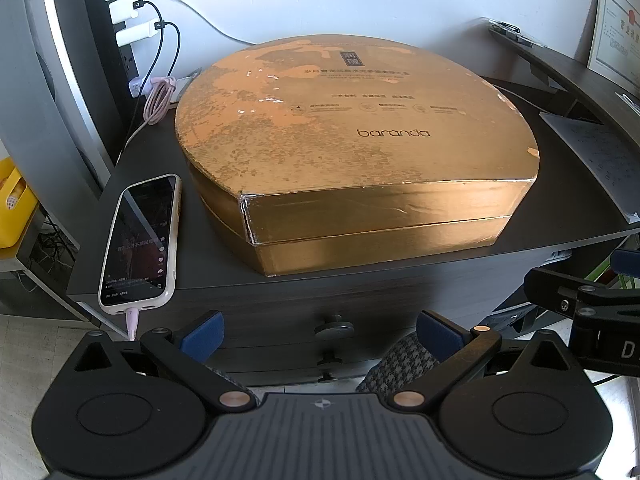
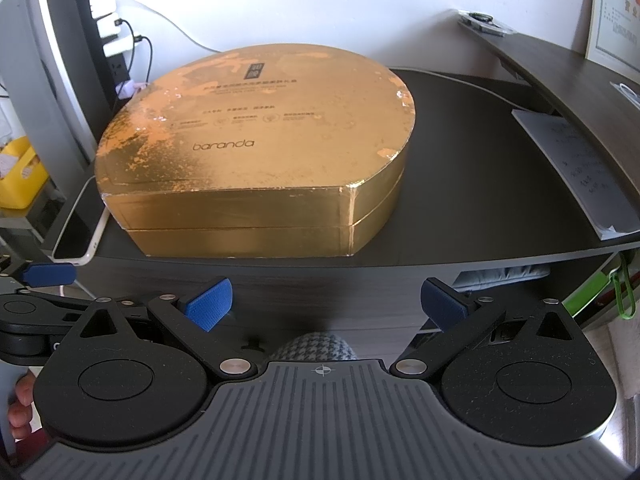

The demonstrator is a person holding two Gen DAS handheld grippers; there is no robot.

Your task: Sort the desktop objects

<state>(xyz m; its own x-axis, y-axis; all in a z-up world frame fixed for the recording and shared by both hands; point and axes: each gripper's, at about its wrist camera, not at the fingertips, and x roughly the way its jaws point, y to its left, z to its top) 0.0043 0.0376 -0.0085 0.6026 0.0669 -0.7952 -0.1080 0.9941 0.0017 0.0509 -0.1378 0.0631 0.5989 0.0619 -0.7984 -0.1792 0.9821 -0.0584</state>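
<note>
While both grippers, left [image 1: 320, 334] and right [image 2: 326, 304], gape wide, one gold box [image 1: 352, 152], one phone [image 1: 140, 244] sit on the desk [image 1: 560, 200]

Phone [image 1: 140, 246] left of box [image 1: 352, 152] (seemingly touching)

My left gripper [image 1: 320, 334] wide open, level, holding nothing; my right gripper [image 2: 326, 304] likewise, alongside.

Both views are bright and daylit, seemingly from the upper left. Glare whitens the wall [image 2: 320, 0] and sheens the gold box [image 2: 256, 120] lid; its front face lies in shadow. Fisheye bending curves the edges, corners vignette black, and lid print is soft.
</note>
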